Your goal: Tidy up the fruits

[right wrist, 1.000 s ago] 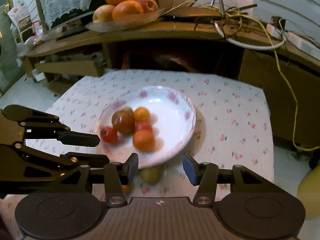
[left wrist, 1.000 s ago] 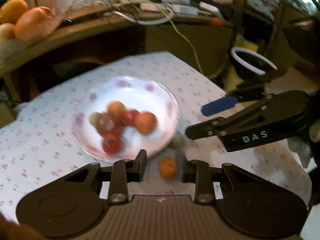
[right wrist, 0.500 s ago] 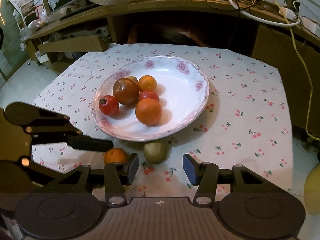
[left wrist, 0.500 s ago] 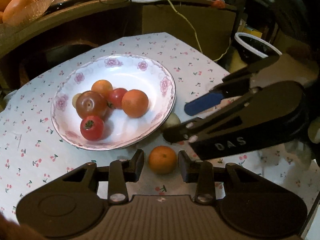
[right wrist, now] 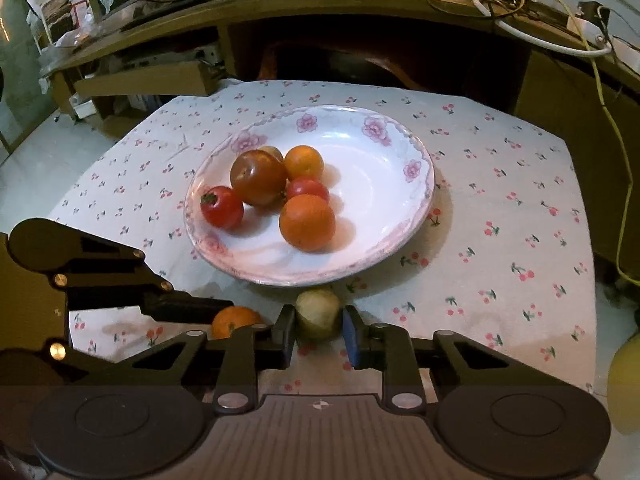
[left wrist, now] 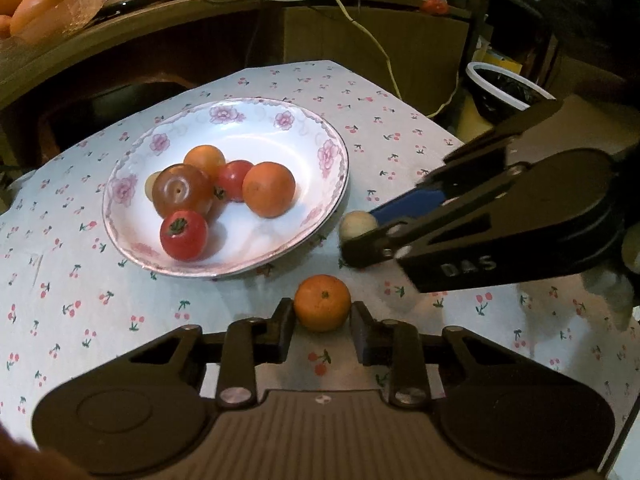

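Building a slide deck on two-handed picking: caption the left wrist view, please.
Left claw brackets a small orange beside the fruit plate.

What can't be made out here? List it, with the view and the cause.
- Pale fruit, left wrist view: partly hidden behind the right gripper.
- Small orange, right wrist view: mostly covered by both grippers' fingers.
- Yellowish fruit at the plate's back, left wrist view: screened by the brown fruit.

Pink-flowered white plate (left wrist: pixel 328 152), cherry-print tablecloth (left wrist: pixel 400 120)
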Motion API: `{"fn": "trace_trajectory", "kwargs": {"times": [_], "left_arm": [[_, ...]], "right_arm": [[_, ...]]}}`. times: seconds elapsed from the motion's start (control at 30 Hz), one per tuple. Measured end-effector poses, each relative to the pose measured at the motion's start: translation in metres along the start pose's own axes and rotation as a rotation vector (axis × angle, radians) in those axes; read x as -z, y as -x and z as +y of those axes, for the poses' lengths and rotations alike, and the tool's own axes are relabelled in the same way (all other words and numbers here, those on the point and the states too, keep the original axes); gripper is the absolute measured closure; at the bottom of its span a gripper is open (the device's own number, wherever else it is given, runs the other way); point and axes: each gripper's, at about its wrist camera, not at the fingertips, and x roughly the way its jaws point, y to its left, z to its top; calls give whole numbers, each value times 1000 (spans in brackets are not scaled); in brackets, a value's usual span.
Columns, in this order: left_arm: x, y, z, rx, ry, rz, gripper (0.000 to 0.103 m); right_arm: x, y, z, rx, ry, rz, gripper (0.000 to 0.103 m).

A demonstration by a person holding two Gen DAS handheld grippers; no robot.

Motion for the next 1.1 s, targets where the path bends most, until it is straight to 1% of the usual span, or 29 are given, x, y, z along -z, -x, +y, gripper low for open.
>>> {"fn": "trace_trajectory", "kwargs": {"times": [0.23,0.3,0.5,0.67,0.8,0.9,1.0,1.1], "left_arm": [[2,15,1,5,-8,0,68],[6,21,3,5,-9,3,68],[30,38,-1,-22,-18,21,68],[46,47,-8,-35,-35,39,68],[54,50,-18,-51,-66,43,67],[55,51,-19,-59,-61,45,63],[54,49,-17,-57,-56,48,60],[55,46,-15,-58,-55,41,55]], "right_arm": [[8,11,0,0,-8,11,78],[13,18,0,-13,-24,12,78],[38,29,22,-19,-1,58,78],[48,40,36,-17,8,69,78],[56,39,43,-7,11,79,77],[58,38,44,-8,18,79,73],[58,38,42,-12,10,67,65],[58,38,39,-14,2,66,61]]}}
